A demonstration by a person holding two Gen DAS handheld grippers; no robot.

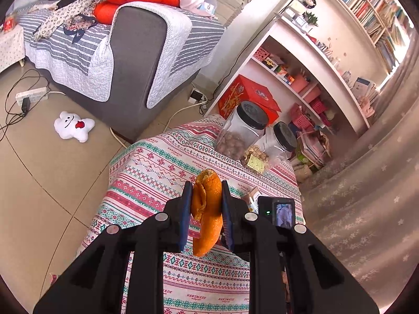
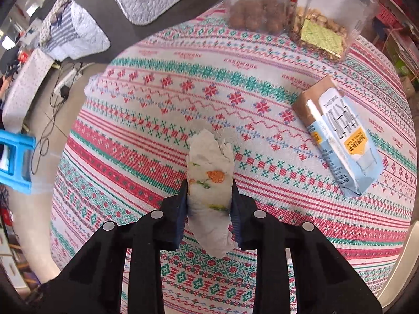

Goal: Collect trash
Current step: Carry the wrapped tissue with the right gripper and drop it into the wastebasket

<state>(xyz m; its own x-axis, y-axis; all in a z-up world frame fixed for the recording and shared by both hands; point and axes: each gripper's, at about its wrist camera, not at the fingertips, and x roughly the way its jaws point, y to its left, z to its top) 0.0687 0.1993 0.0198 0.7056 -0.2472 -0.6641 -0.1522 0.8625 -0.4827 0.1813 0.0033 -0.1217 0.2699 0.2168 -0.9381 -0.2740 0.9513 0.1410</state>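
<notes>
A table with a striped, flowery cloth (image 2: 262, 60) fills most of the view. Two clear jars (image 2: 332, 7) with black lids stand at its far edge, one with round brown nuts inside. A flat blue and brown carton (image 2: 337, 136) lies near the right edge. The right gripper (image 2: 209, 204) squeezes a crumpled paper napkin (image 2: 209, 183) above the middle of the table. The left gripper (image 1: 207, 212) pinches an orange peel (image 1: 207, 209) above the table.

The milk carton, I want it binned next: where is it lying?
In the right wrist view the milk carton lies flat on the patterned tablecloth, right of the right gripper, below the two clear jars.
</notes>
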